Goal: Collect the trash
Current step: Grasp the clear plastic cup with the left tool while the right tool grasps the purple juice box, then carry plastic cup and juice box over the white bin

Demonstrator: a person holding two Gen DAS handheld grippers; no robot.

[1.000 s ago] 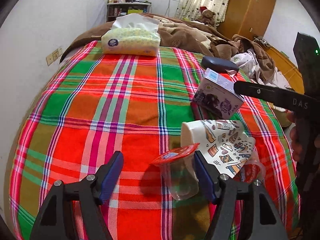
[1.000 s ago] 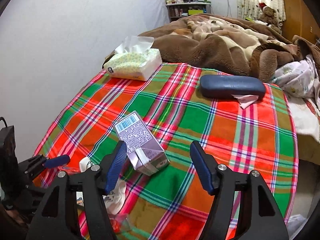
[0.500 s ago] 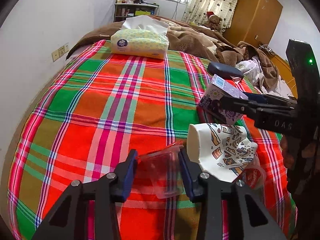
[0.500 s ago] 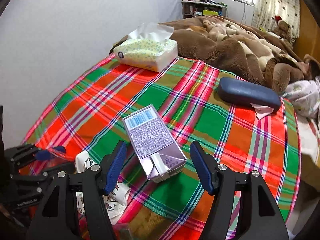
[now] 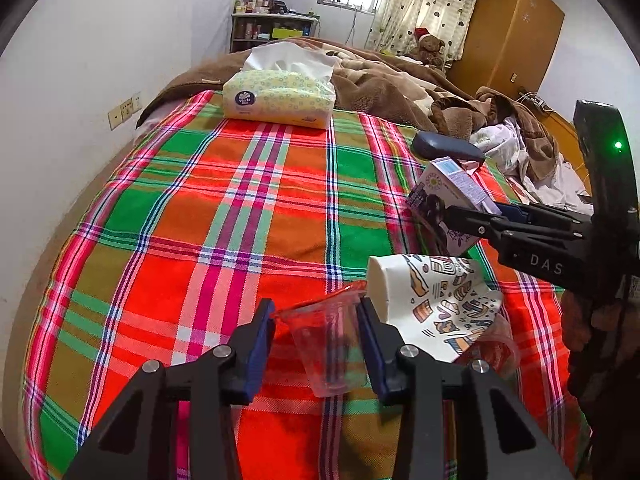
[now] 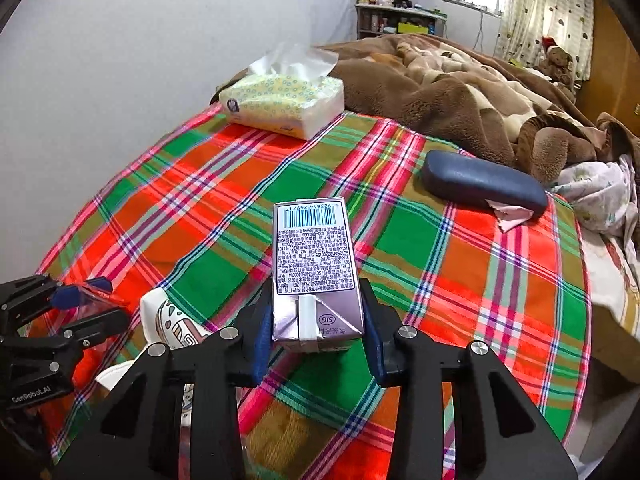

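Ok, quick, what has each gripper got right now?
Left gripper: shut on the clear plastic cup, after closing in on it.
Right gripper: jaws have just closed, shut on the purple drink carton.

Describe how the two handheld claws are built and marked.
Both the left claw and the right claw have black angular frames, silver bolt heads and blue finger pads. The right claw's body reads "DAS" and shows a green light; the left reads "GenRobot.AI".
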